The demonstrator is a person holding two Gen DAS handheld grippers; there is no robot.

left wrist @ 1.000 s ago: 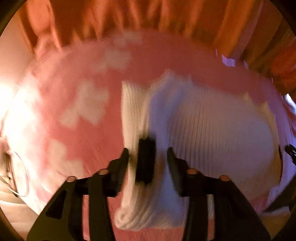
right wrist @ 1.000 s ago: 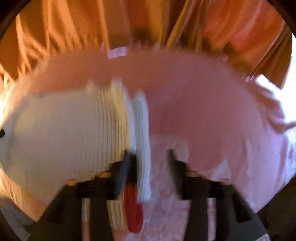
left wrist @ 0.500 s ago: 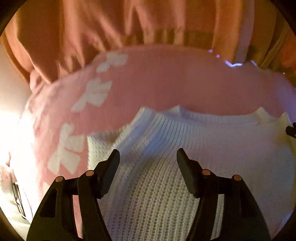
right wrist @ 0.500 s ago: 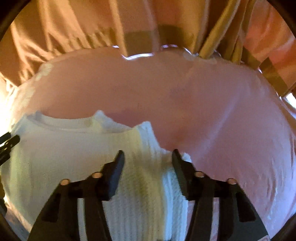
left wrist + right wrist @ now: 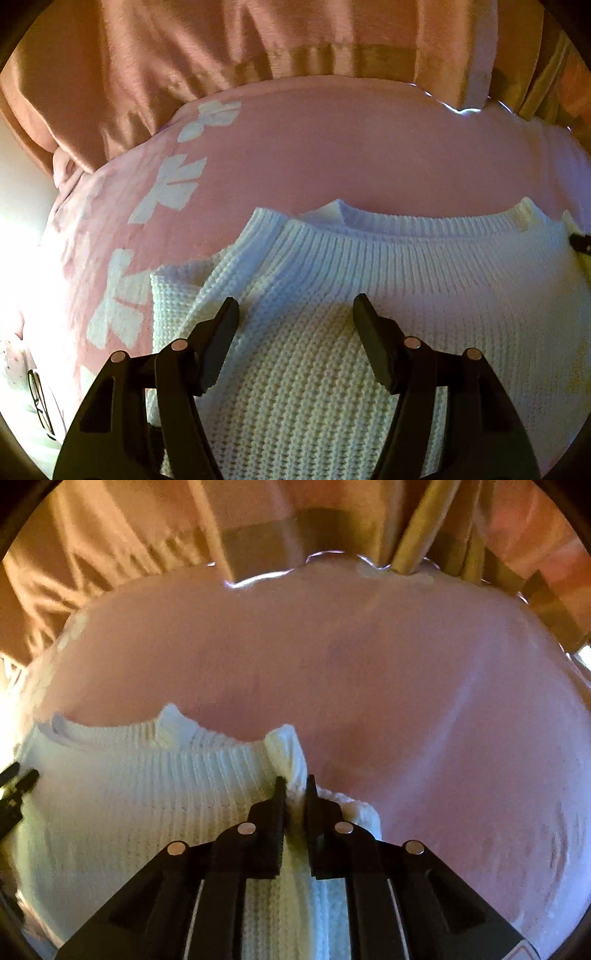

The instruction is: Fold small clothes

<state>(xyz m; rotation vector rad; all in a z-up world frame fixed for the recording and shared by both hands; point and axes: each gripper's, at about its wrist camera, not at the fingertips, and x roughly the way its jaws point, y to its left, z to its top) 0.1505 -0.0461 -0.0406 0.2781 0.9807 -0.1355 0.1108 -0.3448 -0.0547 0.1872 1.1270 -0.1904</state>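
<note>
A white ribbed knit sweater (image 5: 369, 295) is lying flat on a pink bed cover with white bow prints (image 5: 332, 147), neckline toward orange curtains (image 5: 184, 55). The left tongs (image 5: 295, 314) are hovering wide open over its shoulder, gripping nothing. The right tongs (image 5: 294, 786) are closing, pinching the sweater's shoulder edge.

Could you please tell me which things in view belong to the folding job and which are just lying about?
Part of the job:
- white knit sweater
- right gripper, closing on the sweater's edge
- left gripper, open over the sweater

Just lying about:
- pink blanket with white bows
- orange curtain
</note>
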